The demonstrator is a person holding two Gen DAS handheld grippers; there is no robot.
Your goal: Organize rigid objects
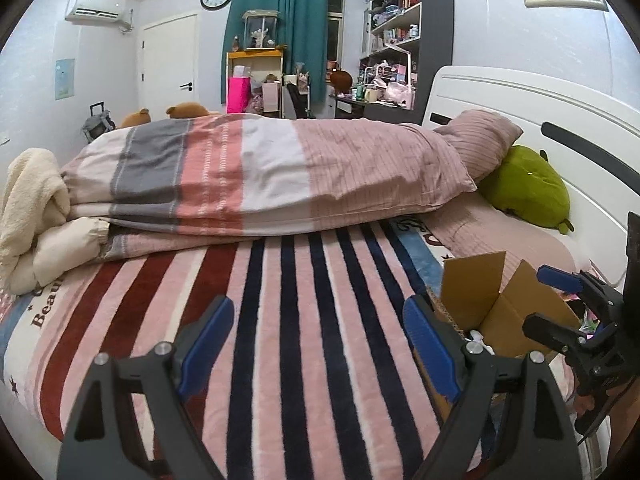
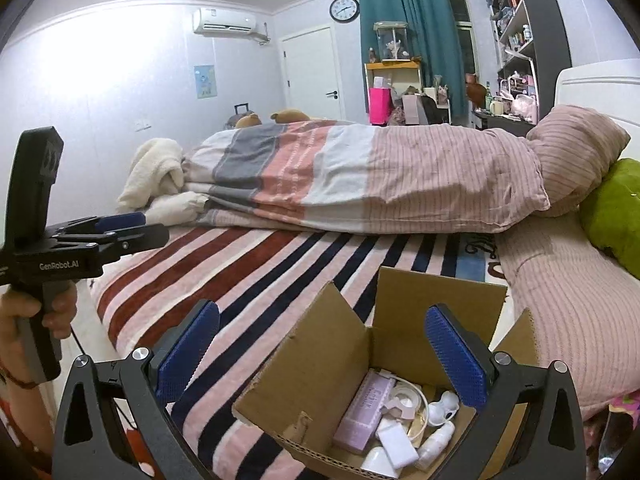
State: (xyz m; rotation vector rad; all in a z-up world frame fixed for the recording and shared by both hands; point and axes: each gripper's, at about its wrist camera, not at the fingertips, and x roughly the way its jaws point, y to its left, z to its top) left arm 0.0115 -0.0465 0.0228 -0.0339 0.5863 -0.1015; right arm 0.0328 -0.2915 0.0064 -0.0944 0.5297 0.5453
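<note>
An open cardboard box [image 2: 332, 364] sits on the striped blanket [image 2: 256, 280] near the bed's front edge. It holds several small rigid items: a pink rectangular case [image 2: 362, 412], a tape dispenser [image 2: 406, 400] and white bottles [image 2: 436, 440]. My right gripper [image 2: 322, 354] is open and empty, just above the box. My left gripper [image 1: 318, 344] is open and empty over the blanket, left of the box [image 1: 480, 300]. The right gripper also shows in the left wrist view [image 1: 560, 300], and the left gripper in the right wrist view [image 2: 128, 228].
A folded quilt [image 1: 260, 176] lies across the bed's middle. A pink pillow [image 1: 480, 140] and a green plush [image 1: 528, 188] lie by the white headboard [image 1: 540, 120]. A cream blanket [image 1: 32, 200] is bunched at the left. Shelves and a desk stand behind.
</note>
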